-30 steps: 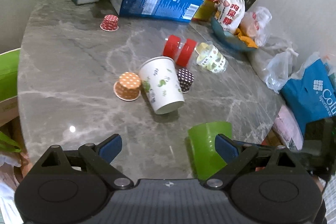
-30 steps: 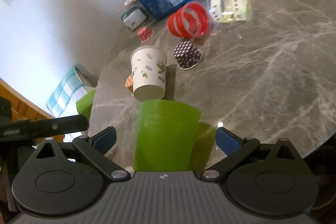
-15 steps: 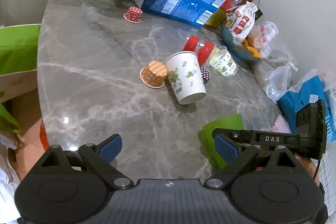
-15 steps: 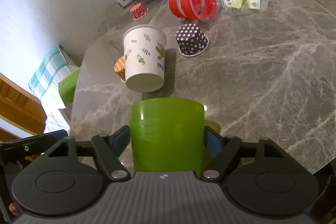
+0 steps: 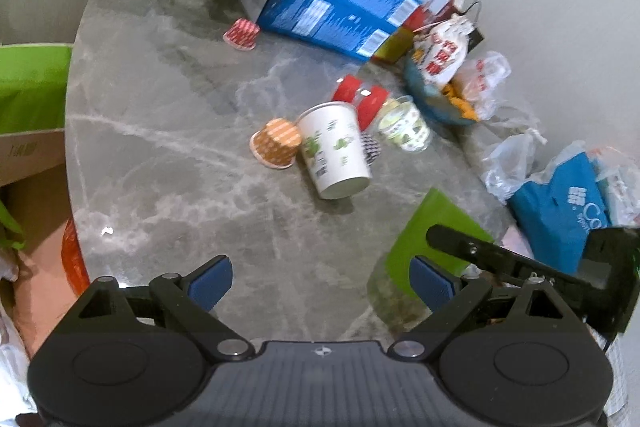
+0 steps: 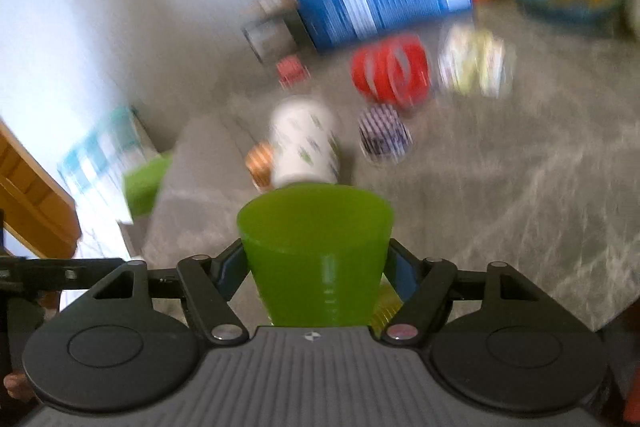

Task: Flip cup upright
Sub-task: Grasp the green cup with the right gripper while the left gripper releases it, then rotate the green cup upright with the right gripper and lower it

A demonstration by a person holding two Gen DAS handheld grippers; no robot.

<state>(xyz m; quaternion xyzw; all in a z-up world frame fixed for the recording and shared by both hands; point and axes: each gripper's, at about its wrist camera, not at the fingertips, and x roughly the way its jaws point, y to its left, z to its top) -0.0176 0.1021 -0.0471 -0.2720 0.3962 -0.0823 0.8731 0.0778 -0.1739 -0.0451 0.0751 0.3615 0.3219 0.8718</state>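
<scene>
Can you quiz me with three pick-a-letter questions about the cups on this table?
1. Where is the orange dotted cup?
A. touching the white leaf-print cup
B. inside the blue box
C. in a gripper

2. What colour is the cup the right gripper holds?
A. red
B. green
C. white

3. The left gripper is:
A. open
B. shut on a cup
C. out of view

Answers: 1 A, they sit side by side touching. 2 B, the green cup sits between its fingers. 3 A, wide gap, nothing in it.

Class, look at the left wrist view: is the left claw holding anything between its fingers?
No: the left claw is open, with only bare marble table between its blue pads, while the green cup sits off to its right.
</scene>
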